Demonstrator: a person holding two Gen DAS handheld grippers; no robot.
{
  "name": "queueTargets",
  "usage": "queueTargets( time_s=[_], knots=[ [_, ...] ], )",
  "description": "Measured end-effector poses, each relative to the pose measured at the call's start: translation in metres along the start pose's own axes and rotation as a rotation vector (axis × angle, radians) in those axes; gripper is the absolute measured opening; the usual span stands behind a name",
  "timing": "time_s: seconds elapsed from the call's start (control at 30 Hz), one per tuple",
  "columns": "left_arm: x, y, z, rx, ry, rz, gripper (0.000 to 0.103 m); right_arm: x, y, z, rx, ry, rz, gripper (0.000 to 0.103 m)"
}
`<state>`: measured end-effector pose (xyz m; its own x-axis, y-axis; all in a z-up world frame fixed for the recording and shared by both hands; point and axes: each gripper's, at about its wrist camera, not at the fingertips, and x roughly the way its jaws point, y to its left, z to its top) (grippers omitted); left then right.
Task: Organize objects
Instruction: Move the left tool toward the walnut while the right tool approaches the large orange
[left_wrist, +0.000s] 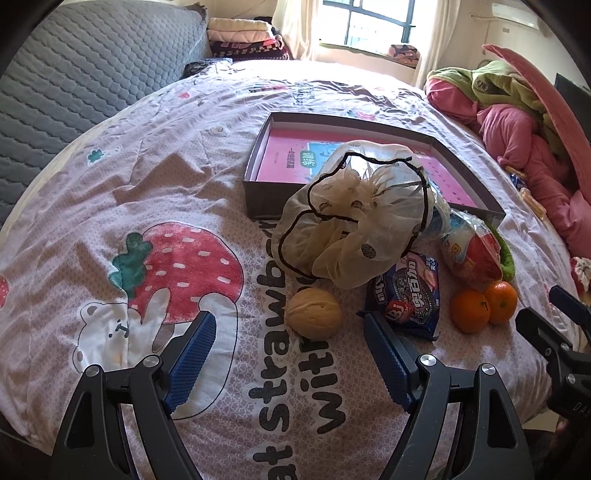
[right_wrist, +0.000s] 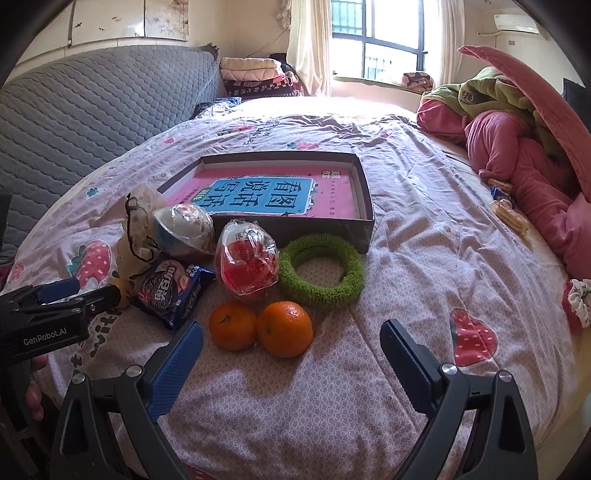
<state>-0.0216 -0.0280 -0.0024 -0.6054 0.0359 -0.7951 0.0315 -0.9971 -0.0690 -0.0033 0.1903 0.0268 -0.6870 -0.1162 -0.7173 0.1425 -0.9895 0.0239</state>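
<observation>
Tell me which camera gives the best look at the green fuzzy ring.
The right wrist view: the green fuzzy ring lies whole and unblocked beside the box. The left wrist view shows only a green sliver behind the red packet.

The left hand-held gripper (left_wrist: 290, 345) is held low with its blue-padded jaws spread wide and nothing between them. The right hand-held gripper (right_wrist: 291, 349) is likewise wide apart and empty. Bare fingers (right_wrist: 35, 391) show at 8 o'clock in the right wrist view.

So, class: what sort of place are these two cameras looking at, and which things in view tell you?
Most likely a bedroom at home: a bed with a strawberry-print quilt, folded blankets stacked by the curtained window, and crumpled pink bedding.
</observation>
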Motion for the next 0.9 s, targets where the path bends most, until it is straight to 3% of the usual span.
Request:
queueTargets(
  time_s=[0.57,0.9],
  knots=[
    [0.013,-0.001,0.0,0.001,0.034,-0.011,0.082,0.025,-0.01,-0.005,0.018,0.091,-0.027,0.074],
    [0.022,0.0,0.004,-0.013,0.046,-0.001,0.064,0.035,-0.006,-0.006,0.014,0.109,-0.025,0.062]
  ],
)
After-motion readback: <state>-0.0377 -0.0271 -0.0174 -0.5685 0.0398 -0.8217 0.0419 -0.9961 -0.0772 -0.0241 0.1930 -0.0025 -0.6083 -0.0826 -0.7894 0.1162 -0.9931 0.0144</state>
